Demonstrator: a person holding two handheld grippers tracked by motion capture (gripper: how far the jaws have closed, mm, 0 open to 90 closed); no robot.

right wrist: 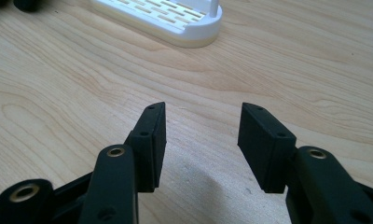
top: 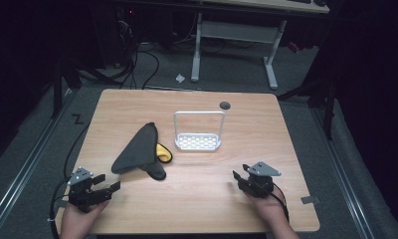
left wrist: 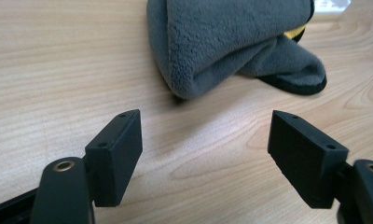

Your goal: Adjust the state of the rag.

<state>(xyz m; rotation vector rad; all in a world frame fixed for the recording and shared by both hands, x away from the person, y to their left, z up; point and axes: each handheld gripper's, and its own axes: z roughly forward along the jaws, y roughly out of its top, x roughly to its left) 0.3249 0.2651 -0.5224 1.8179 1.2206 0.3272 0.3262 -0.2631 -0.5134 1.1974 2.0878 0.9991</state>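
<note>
Both jaws stand apart and empty: my left gripper (left wrist: 205, 156) wide, just short of the grey cloth (left wrist: 231, 42) (yellow tucked inside), my right gripper (right wrist: 201, 147) narrower, facing the white rack (right wrist: 175, 21). Pinching one fold might just drag it.

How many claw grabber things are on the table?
2. The left gripper is at the near left corner of the table, jaws open, pointing toward the grey cloth. The right gripper is near the right side, jaws open, pointing toward the white rack.
</note>
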